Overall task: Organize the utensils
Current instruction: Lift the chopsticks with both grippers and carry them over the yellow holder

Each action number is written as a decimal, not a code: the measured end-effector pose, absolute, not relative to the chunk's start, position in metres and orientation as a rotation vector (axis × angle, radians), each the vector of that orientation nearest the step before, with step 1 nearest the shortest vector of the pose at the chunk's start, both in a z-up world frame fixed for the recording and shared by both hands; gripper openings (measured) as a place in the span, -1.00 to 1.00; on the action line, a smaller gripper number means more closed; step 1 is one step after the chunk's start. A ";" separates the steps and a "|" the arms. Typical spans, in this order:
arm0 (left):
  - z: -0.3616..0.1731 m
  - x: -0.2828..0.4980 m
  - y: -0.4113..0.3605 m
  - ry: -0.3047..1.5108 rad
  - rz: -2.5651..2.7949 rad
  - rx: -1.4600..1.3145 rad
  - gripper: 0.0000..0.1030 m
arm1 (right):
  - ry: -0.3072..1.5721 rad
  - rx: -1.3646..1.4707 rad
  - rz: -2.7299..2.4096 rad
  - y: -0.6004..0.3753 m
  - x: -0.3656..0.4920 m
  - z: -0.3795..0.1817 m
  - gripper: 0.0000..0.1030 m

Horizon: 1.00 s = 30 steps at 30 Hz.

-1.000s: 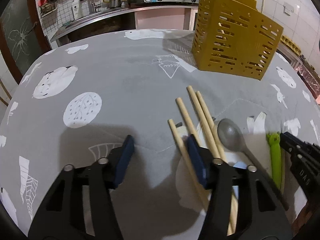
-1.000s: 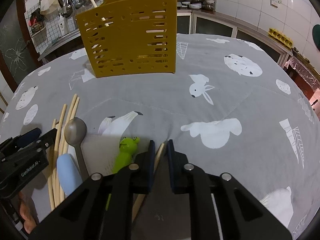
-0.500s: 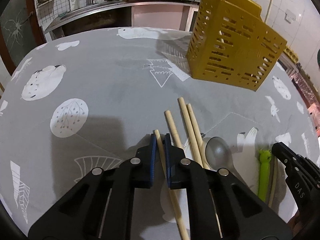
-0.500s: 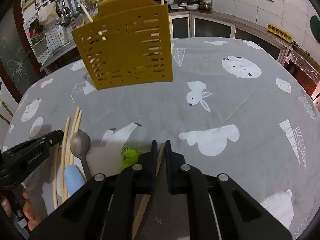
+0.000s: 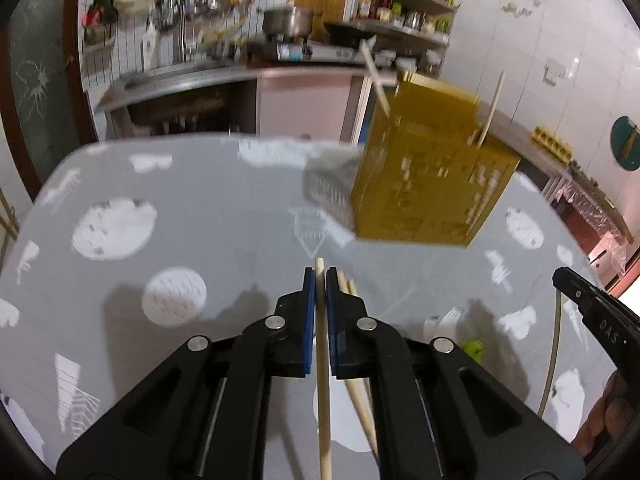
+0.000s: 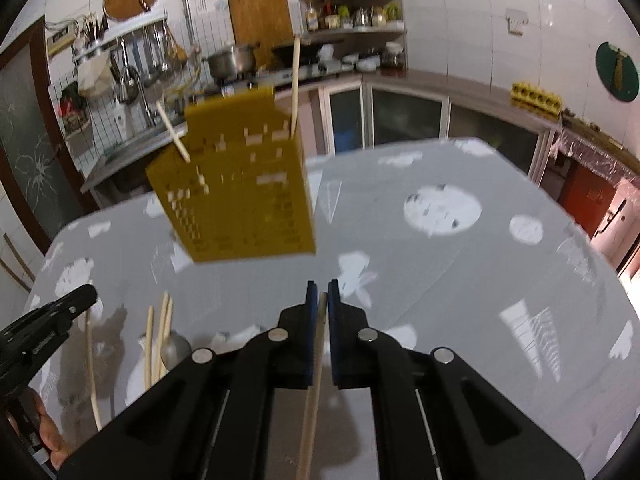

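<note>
Chopstick [image 5: 323,392] sits pinched between the blue pads [image 5: 307,320] of the left tongs [image 5: 320,280]; tip pokes just past the pads, shaft runs back under the frame. Tongs are level, raised off the grey patterned desk [image 5: 224,232] and aimed at the yellow slotted holder [image 5: 432,184], which stands right of centre toward the desk's far side with two sticks leaning out of it. Loose chopsticks [image 5: 352,292] lie on the cloth just right of the pads. A green utensil [image 5: 474,350] shows further right, partly hidden. Right tongs appear at the right edge as a black tip [image 5: 568,284]. Open cloth spans the whole left half, out to the rounded desk edge.

Right wrist view: right tongs [image 6: 323,294] are pressed onto a second chopstick [image 6: 314,396], likewise held above the desk [image 6: 460,300]. Holder [image 6: 240,184] stands ahead and to the left, motion-blurred. Bare cloth fills the right side. At lower left, chopsticks [image 6: 158,340] and a spoon [image 6: 176,350] lie together, beside the left tongs' black tip [image 6: 78,300].
</note>
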<state>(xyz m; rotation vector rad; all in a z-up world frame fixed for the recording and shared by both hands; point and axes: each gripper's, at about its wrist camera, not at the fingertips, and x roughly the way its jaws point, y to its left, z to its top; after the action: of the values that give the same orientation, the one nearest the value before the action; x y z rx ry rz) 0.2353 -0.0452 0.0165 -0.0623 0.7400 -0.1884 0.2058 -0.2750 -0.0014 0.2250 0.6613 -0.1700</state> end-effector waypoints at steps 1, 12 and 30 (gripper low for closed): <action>0.024 0.232 -0.045 0.712 -0.193 -0.058 -0.93 | 0.638 0.225 -0.171 -0.277 0.204 0.006 -0.90; 0.072 0.202 -0.037 0.504 -0.207 -0.055 -0.93 | 0.413 0.178 -0.157 -0.280 0.175 0.053 -0.91; 0.106 0.179 -0.031 0.348 -0.214 -0.048 -0.93 | 0.252 0.134 -0.139 -0.279 0.155 0.078 -0.91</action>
<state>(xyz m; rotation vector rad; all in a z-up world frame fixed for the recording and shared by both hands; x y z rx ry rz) 0.1788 -0.0308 0.1058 -0.0478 0.3481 -0.2136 0.1551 -0.2794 0.0775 0.1340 0.2523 -0.1391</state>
